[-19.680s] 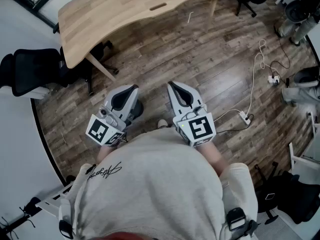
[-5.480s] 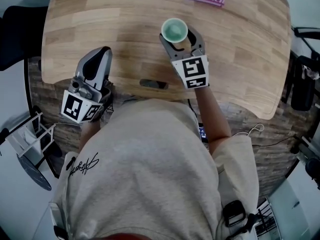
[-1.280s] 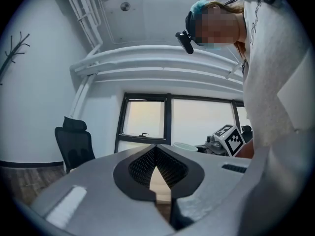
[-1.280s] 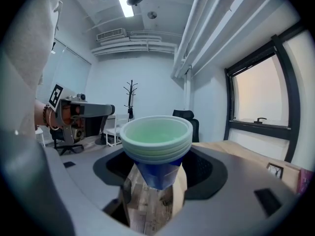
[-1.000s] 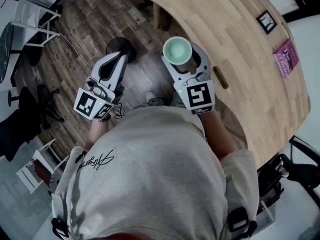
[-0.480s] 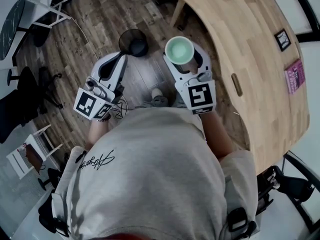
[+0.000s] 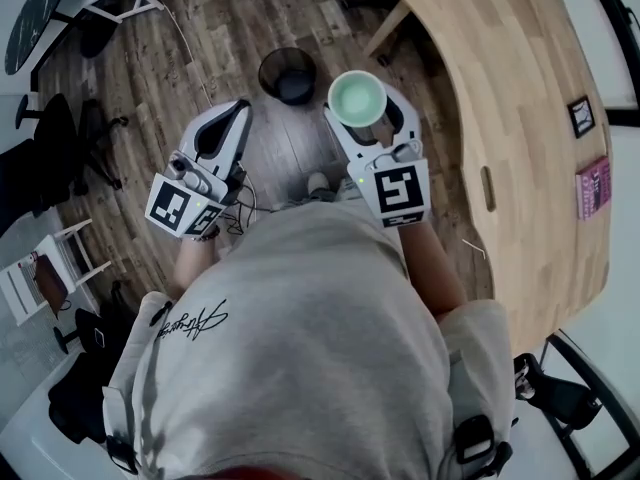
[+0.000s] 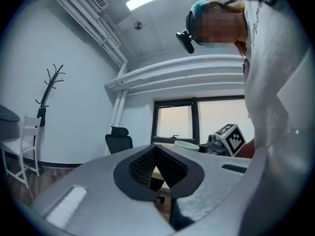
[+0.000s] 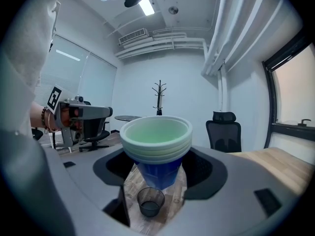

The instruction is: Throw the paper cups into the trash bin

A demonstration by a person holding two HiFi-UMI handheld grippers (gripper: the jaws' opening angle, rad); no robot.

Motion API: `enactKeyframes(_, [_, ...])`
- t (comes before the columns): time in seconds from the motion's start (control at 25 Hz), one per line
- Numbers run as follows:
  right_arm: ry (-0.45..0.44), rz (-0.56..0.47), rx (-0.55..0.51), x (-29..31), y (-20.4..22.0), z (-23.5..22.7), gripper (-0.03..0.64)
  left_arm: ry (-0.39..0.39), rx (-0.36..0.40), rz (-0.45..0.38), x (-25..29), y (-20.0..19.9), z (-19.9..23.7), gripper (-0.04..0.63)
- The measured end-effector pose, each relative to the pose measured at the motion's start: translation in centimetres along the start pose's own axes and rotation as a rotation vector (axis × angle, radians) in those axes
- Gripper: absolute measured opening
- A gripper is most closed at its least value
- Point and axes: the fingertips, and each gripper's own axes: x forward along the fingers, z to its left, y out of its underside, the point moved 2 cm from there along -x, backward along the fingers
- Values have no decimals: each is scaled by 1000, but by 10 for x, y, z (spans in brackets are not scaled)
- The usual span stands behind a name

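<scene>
Clearly, the right gripper (image 7: pixel 362 110) is clamped on a nested stack of paper cups (image 7: pixel 357 96), blue outside and pale green inside. The stack stands upright between its jaws, mouth up; the rims suggest three or four cups, though the count is hard to tell. The cups hang in the air over the wooden floor (image 7: pixel 200 38), off the edge of the curved wooden counter (image 7: pixel 500 88) on their right. The trash bin (image 7: pixel 287 74), a black mesh one, stands on the floor near the stack, ahead and slightly to the left. In the right gripper view it shows below the base of the cups, framed by the jaws. The left gripper (image 7: pixel 238 114) hangs beside the right one with its jaws pressed together on nothing. A pink book (image 7: pixel 593 188) lies on the counter's far side.
</scene>
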Motion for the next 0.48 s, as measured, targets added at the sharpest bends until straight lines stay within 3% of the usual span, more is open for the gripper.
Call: enactKeyframes(0.48, [-108, -12, -9, 36, 0, 25, 287, -115, -26, 6, -32, 9, 23, 3])
